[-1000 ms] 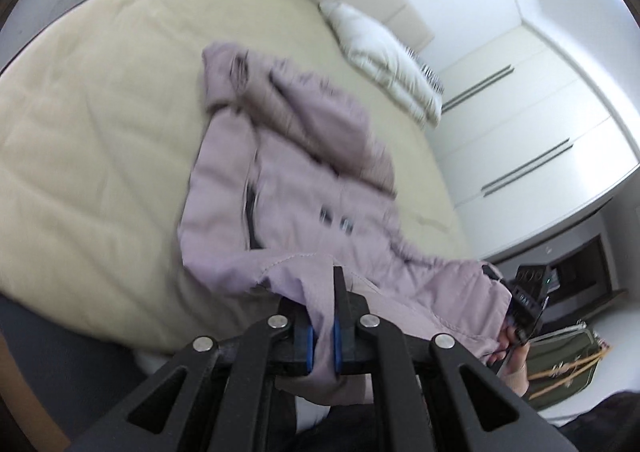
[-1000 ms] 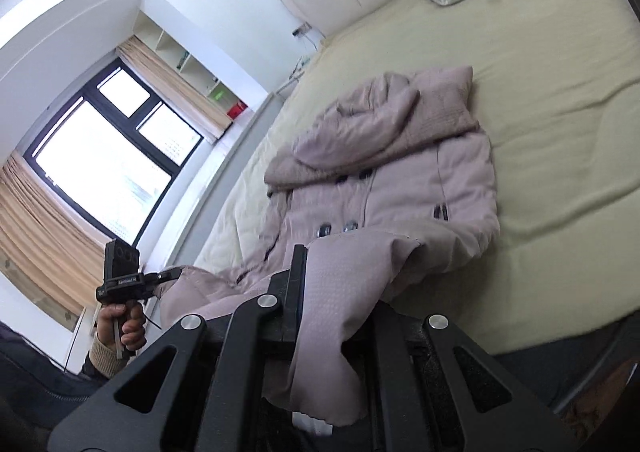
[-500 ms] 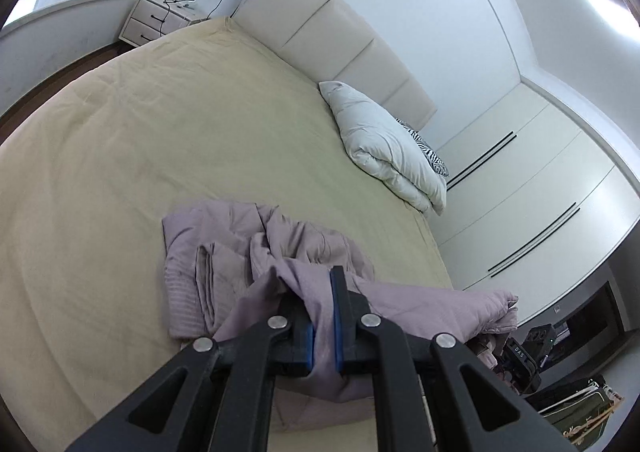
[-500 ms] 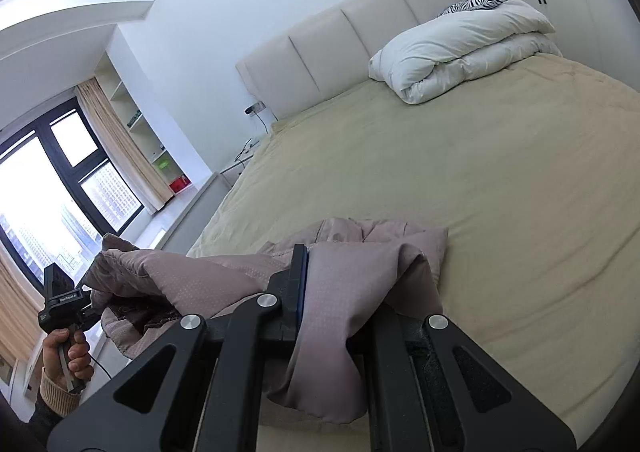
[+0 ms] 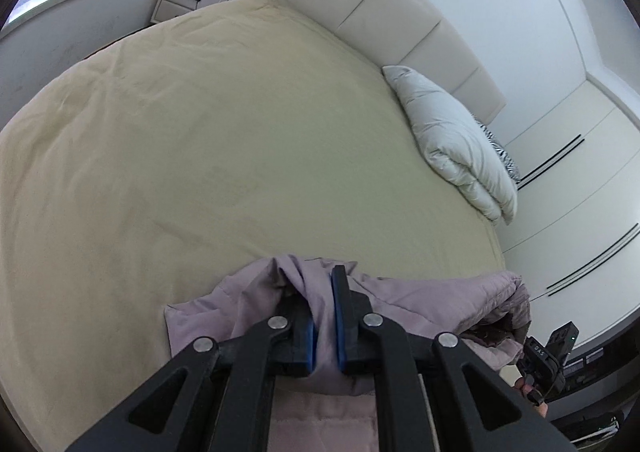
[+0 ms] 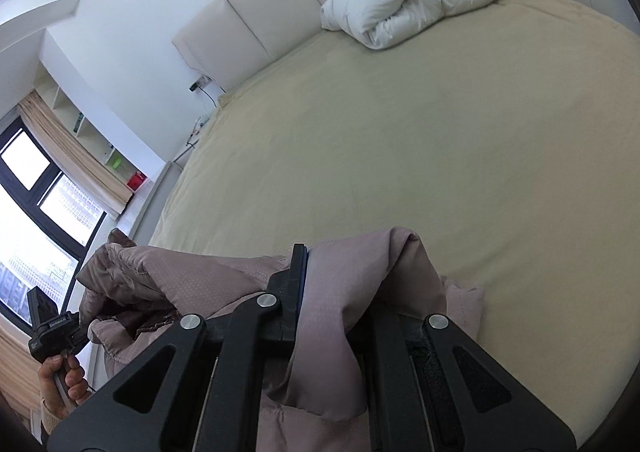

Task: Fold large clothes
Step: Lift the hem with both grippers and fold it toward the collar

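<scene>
A mauve padded coat [image 5: 420, 304] lies bunched at the near edge of the beige bed [image 5: 240, 152]. My left gripper [image 5: 324, 280] has a fold of the coat between its blue pads; its jaws are starting to open while the pads still press on the cloth. In the right wrist view the coat [image 6: 192, 272] drapes over my right gripper [image 6: 332, 272], which is shut on a thick fold that hides its right finger. Each gripper shows in the other's view: the right one [image 5: 552, 352] at the coat's right end, the left one [image 6: 52, 332] in a hand [image 6: 60, 380].
A folded white duvet [image 5: 460, 144] lies by the padded headboard [image 5: 400, 12] at the bed's far right corner. A nightstand [image 5: 188, 0] stands far left, white wardrobes [image 5: 580, 192] line the right wall, and a large window [image 6: 32, 212] is on the left.
Both grippers have carried the coat's lower edge forward over its body. The coat, spread flat a second ago, is now doubled over beneath the grippers.
</scene>
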The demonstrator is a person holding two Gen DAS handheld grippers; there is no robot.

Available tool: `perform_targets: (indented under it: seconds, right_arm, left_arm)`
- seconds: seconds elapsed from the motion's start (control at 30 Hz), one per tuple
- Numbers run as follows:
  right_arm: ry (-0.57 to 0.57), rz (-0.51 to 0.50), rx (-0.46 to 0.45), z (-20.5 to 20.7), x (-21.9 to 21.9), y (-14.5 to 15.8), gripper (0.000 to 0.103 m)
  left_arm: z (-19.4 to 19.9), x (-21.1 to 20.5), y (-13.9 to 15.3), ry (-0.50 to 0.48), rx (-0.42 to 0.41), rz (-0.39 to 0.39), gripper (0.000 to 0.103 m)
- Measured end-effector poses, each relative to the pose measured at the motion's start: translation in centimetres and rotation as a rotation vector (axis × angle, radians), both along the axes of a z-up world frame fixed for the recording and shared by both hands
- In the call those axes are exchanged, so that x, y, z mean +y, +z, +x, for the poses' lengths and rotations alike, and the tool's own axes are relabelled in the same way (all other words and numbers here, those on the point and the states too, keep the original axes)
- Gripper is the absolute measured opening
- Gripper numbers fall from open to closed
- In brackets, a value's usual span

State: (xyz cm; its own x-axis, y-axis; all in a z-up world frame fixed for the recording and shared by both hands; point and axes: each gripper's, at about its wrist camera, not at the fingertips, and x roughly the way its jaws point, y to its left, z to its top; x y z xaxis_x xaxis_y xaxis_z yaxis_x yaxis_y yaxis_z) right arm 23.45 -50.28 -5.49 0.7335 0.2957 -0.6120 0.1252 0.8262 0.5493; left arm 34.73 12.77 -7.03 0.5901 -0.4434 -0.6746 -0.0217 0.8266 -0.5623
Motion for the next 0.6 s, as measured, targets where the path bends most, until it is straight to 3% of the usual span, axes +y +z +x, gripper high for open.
perform_targets:
  seconds: [0.13, 0.23, 0.3, 0.37, 0.4, 0.47, 0.53, 0.6]
  right_arm:
    - [0.006, 0.016, 0.087, 3.9, 0.9, -5.4, 0.008]
    - [0.013, 0.056, 0.119, 4.8, 1.3, -8.0, 0.009]
    - [0.016, 0.061, 0.071, 4.5, 1.2, -8.0, 0.01]
    - [0.019, 0.099, -0.002, 3.3, 1.0, -7.3, 0.013]
    - [0.017, 0.123, -0.026, 2.8, 0.9, -6.9, 0.016]
    - [0.0, 0.159, -0.058, 2.3, 0.8, -6.3, 0.028]
    - [-0.023, 0.175, -0.067, 1.5, 1.2, -5.9, 0.069]
    - [-0.025, 0.212, -0.089, 0.9, 1.6, -5.1, 0.088]
  left_arm:
    - [1.5, 0.0, -4.8, 0.028, 0.076, -0.007, 0.015]
    - [1.4, 0.3, -5.9, 0.037, 0.081, -0.054, 0.017]
    - [0.5, 0.6, -5.0, 0.046, 0.065, -0.075, 0.028]
    - [-1.3, 1.1, -3.0, 0.072, 0.023, -0.069, 0.053]
    - [-2.1, 1.3, -1.8, 0.09, -0.011, -0.055, 0.057]
    - [-3.8, 1.3, 0.5, 0.108, -0.077, -0.017, 0.064]
    - [-5.6, 0.6, 2.6, 0.095, -0.133, 0.003, 0.064]
    - [-7.1, -0.7, 4.4, 0.07, -0.182, 0.036, 0.064]
